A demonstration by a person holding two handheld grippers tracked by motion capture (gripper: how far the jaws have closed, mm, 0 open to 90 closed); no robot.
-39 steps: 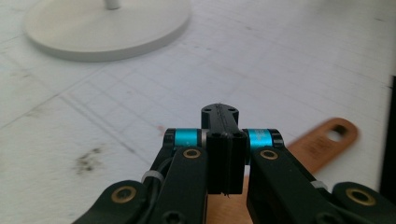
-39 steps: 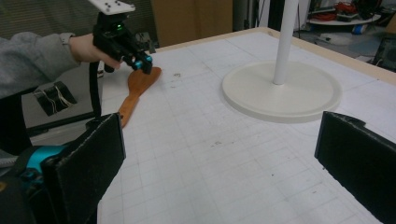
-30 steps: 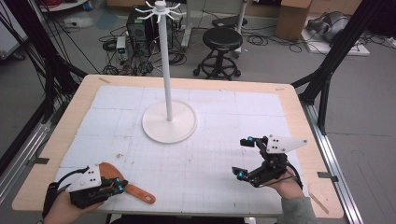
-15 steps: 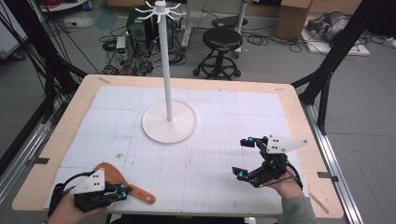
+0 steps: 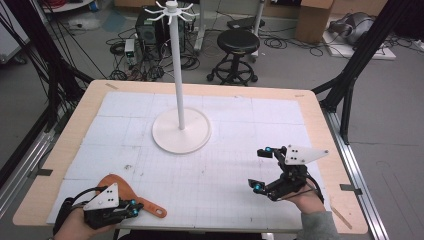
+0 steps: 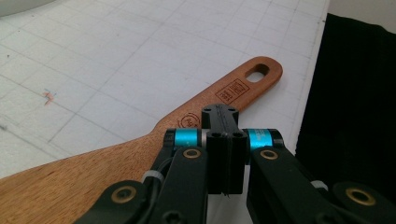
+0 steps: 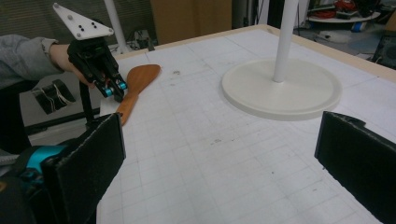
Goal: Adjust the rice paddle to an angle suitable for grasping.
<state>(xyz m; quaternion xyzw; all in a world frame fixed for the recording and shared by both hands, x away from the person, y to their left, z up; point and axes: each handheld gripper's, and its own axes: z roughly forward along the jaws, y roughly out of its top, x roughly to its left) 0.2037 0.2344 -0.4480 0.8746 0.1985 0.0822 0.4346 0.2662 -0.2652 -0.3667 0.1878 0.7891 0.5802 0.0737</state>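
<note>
The wooden spatula [image 6: 140, 154] bears two dark stamped marks on its handle, seen in the left gripper view: a small rectangular stamp near the hanging hole at the handle's far end, and a round stamp closer to the blade, partly hidden by the gripper. The lettering in both is too small to read.

Left gripper [image 5: 131, 209] is hovering low at the near edge, jaws pressed together; right gripper [image 5: 261, 170] is sitting with jaws spread wide.
</note>
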